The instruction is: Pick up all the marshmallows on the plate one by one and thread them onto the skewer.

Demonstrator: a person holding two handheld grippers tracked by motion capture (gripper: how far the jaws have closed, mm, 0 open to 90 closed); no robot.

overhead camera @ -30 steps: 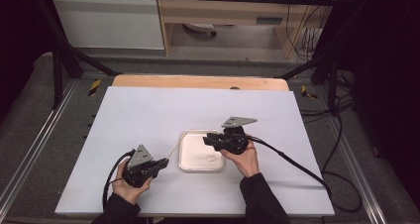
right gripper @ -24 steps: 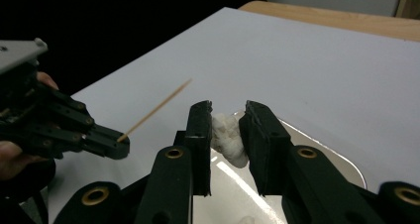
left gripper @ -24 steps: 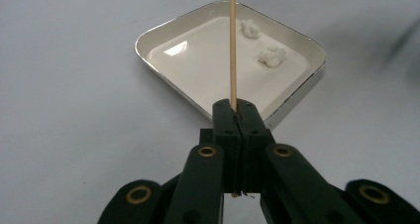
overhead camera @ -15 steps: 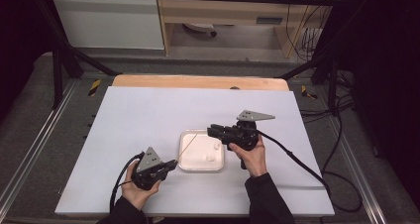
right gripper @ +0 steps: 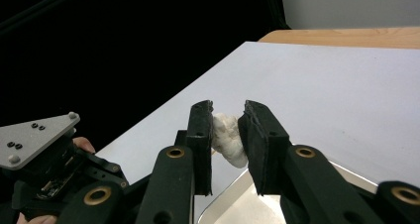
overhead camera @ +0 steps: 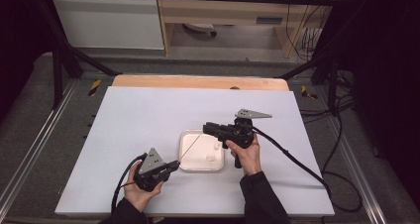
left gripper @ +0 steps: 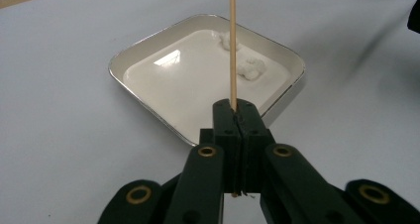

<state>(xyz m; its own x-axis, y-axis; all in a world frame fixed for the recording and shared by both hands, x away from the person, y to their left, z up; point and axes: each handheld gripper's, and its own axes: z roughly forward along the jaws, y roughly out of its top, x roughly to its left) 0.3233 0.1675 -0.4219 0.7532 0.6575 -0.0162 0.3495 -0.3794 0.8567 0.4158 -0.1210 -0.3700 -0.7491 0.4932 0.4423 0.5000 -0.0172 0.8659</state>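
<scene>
White tabletop (overhead camera: 148, 120), wooden edge (overhead camera: 198, 82), cables (overhead camera: 341, 135)

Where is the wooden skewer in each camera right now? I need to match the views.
High view: the wooden skewer runs from the left gripper up and right over the white tray.
Left gripper view: the skewer rises straight up from the shut jaws, centre frame.
Right gripper view: I cannot make it out; the right gripper holds a white lump.
Shared landmark: the white tray.

I get even overhead light on the white table sheet (overhead camera: 148, 125), dark surroundings, soft grain. Glare patch on the shallow white square tray (left gripper: 166, 60). Near black jaws slightly soft in both gripper views.
</scene>
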